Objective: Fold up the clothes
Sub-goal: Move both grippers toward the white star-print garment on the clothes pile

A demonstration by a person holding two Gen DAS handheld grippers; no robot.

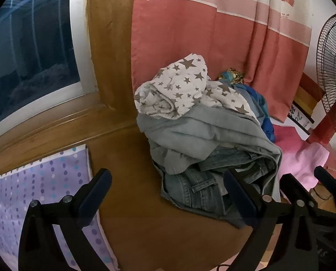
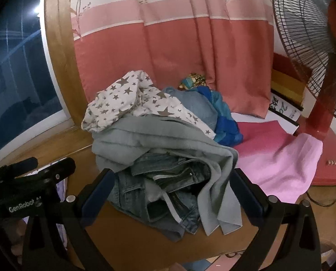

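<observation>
Left wrist: wooden ledge (image 1: 131, 203), curtain (image 1: 190, 45), fan (image 1: 332, 67).

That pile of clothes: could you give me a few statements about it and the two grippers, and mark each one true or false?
1. The star-print cloth lies at the top of the pile. True.
2. The left gripper is clamped on the jeans. False: its jaws are wide apart and hold nothing.
3. A pink cloth is spread to the right of the pile. True.
4. The right gripper is shut. False: it is open, with the pile in front of it.
5. A pale grey-blue garment drapes over the jeans. True.
6. The fan stands left of the pile. False: it stands on the right, beside the curtain.
</observation>
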